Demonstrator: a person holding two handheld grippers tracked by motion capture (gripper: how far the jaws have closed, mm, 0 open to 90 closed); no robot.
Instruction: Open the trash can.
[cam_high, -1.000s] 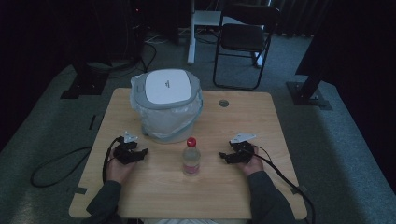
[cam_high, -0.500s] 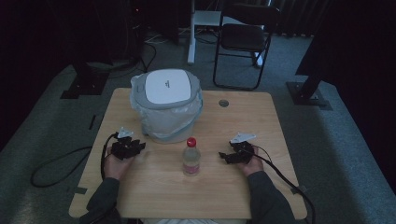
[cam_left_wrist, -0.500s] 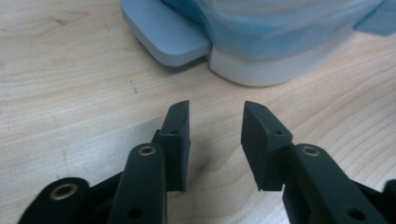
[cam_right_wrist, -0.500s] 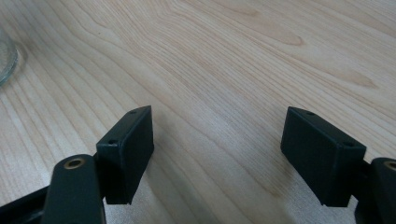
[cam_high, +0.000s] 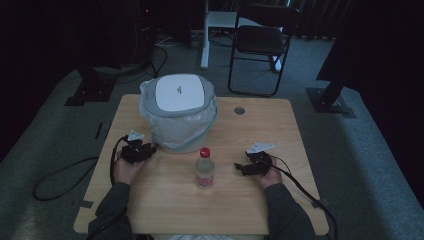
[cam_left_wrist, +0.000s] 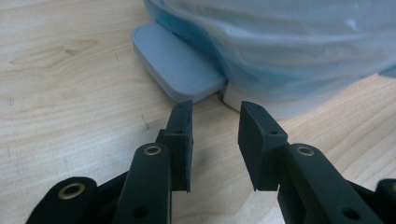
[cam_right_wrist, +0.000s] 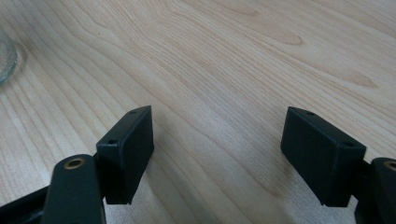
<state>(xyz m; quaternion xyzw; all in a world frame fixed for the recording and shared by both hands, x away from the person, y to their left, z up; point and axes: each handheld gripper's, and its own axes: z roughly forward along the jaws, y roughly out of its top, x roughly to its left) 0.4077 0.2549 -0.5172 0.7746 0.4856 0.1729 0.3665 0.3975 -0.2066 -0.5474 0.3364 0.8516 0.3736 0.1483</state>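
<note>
Two claws: my left gripper (cam_high: 149, 148) narrowly parted beside bin (cam_high: 180, 117), right gripper (cam_high: 239, 167) wide; upright bottle (cam_high: 204, 168) at frame centre, bare table (cam_high: 260, 125) around.

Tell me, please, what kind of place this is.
Probably a recording studio or lab: dark curtains surround one wooden table, a folding chair stands behind, stand bases sit on grey carpet, and a person holds a cabled hand-held gripper in each hand.
</note>
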